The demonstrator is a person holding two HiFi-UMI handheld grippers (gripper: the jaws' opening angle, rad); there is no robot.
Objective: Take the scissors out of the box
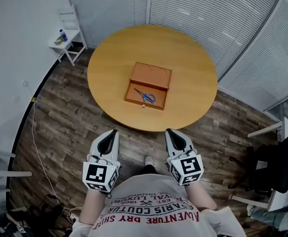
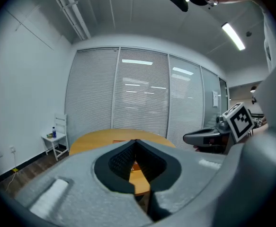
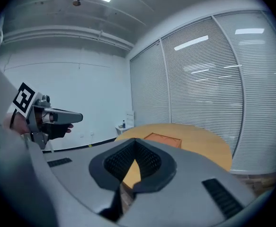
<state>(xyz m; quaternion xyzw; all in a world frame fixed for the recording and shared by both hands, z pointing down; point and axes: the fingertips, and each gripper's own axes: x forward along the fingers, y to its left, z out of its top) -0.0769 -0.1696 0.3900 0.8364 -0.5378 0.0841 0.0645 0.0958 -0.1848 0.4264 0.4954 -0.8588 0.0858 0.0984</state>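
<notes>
Both were pressed together and empty: your left hand-held gripper [image 1: 115,132] and right hand-held gripper [image 1: 169,131], held short of the bench [image 1: 193,68]. The scissors [image 1: 145,96] lay inside the open box [image 1: 151,75] at the bench's middle.

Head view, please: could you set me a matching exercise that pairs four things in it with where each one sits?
Things:
1. blue-handled metal scissors
2. open orange box
3. small blue-capped bottle
4. left gripper

Places:
A. on the white side stand
B. middle of the round wooden table
C. low in the picture, above the plank floor
D. inside the box

Pairs: 1-D, 2-B, 3-A, 4-C
</notes>
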